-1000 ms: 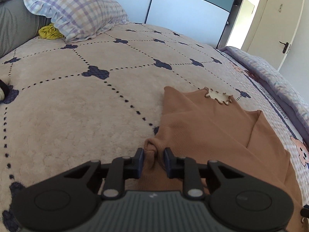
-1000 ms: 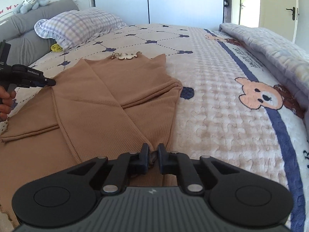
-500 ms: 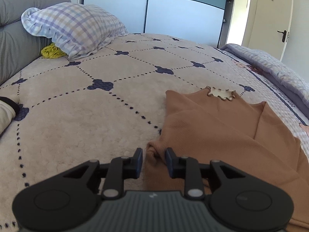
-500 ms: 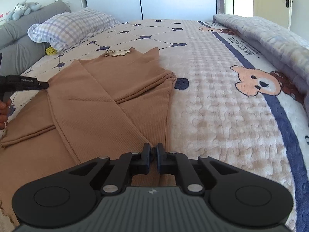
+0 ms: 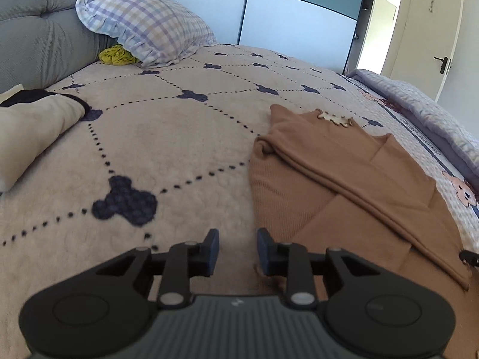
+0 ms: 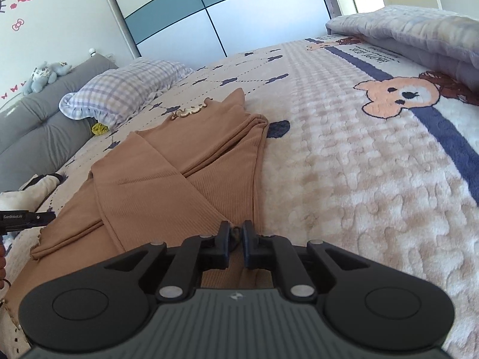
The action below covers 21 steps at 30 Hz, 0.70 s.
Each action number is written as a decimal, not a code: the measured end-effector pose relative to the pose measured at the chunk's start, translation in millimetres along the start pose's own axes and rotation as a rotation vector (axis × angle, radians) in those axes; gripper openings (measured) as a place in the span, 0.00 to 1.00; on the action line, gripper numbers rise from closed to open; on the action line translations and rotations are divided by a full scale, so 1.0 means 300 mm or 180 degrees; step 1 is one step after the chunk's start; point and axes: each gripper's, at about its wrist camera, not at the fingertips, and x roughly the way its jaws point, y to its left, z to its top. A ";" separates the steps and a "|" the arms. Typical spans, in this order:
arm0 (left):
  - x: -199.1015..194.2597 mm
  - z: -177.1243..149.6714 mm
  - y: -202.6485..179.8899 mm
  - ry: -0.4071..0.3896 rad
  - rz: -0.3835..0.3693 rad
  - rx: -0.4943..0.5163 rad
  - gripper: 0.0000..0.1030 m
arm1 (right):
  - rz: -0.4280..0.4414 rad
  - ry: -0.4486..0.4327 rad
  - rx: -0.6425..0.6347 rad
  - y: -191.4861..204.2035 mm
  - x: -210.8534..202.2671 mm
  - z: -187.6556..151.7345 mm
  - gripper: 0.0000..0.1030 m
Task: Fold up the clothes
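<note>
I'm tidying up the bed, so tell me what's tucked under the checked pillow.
A bunched yellow-green cloth pokes out from under the checked pillow, by the grey headboard. How far it extends beneath is hidden.

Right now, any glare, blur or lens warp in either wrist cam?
Left wrist view: strong fisheye bowing of the wardrobe doors; bright doorway blown out; brown top sharp, left gripper body slightly soft. Right wrist view: same barrel warp, horizon tilted; daylight even, soft shadows under the right gripper; quilt washed out.
</note>
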 end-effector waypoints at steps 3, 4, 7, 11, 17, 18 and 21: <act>-0.021 -0.053 -0.001 0.0071 0.0100 0.0061 0.28 | -0.0082 -0.0008 -0.0128 0.016 -0.004 -0.004 0.08; -0.034 -0.066 0.000 0.0066 0.0103 0.0104 0.28 | -0.0101 -0.0011 -0.0152 0.018 -0.006 -0.006 0.08; -0.068 -0.087 0.006 0.0129 0.0107 0.0177 0.28 | -0.0129 -0.0014 -0.0176 0.019 -0.026 -0.020 0.09; -0.123 -0.115 0.010 0.0229 0.0106 0.0170 0.28 | -0.0209 -0.0023 -0.0346 0.041 -0.079 -0.062 0.09; -0.197 -0.188 -0.013 0.0304 0.0103 0.0333 0.33 | -0.0393 -0.0070 -0.0720 0.101 -0.193 -0.164 0.11; -0.207 -0.198 -0.010 0.0308 0.0092 0.0340 0.33 | -0.0428 -0.0060 -0.0724 0.098 -0.207 -0.180 0.19; -0.233 -0.221 0.002 0.0313 0.0047 0.0298 0.34 | -0.0390 -0.0089 -0.0595 0.071 -0.258 -0.220 0.24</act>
